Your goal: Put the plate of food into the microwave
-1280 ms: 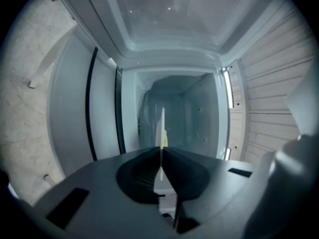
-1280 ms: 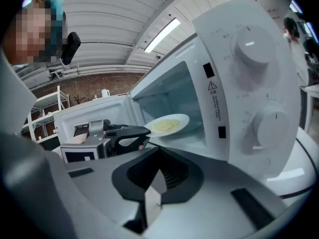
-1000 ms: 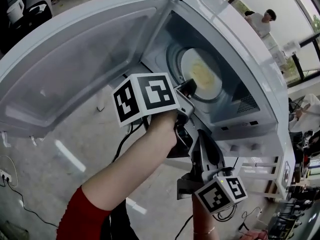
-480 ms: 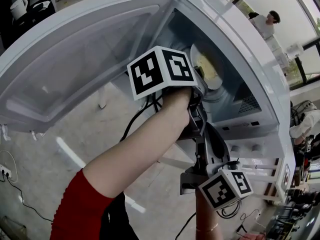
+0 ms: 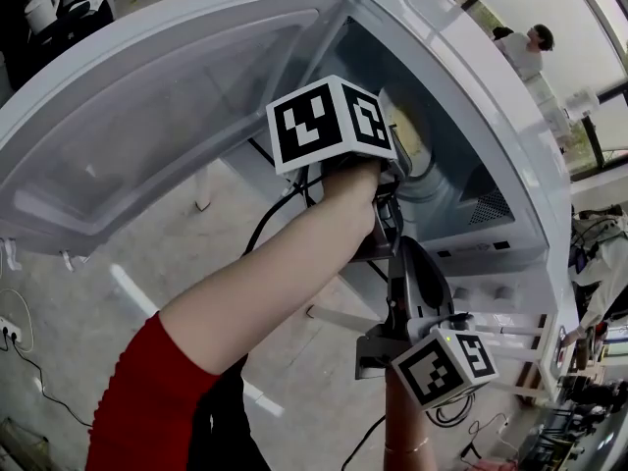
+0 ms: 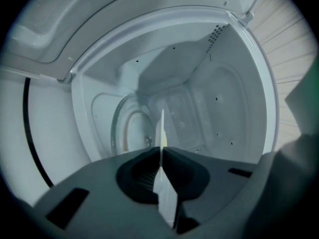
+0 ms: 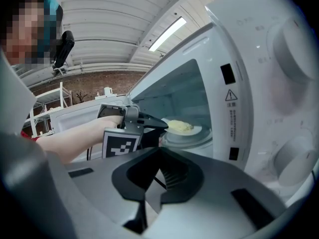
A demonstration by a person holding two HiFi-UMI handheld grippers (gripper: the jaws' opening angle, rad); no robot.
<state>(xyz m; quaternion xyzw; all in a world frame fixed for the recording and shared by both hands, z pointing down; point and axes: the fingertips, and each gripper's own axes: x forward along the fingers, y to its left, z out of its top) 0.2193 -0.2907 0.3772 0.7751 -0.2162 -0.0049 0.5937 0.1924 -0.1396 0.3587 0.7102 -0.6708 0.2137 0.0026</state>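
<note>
Head view: left gripper (image 5: pixel 391 170) reaches into the open microwave (image 5: pixel 471 77), with the plate of food (image 5: pixel 410 130) inside the cavity. Left gripper view: fingers clamp the plate rim edge-on, glass turntable (image 6: pixel 122 128) behind. Right gripper view: right gripper (image 7: pixel 149 198) fingers closed, empty, outside the microwave.

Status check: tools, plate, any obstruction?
Left tool shut on plate rim; plate inside microwave, above turntable. Right tool shut, empty, outside. Door open, nothing blocking.
</note>
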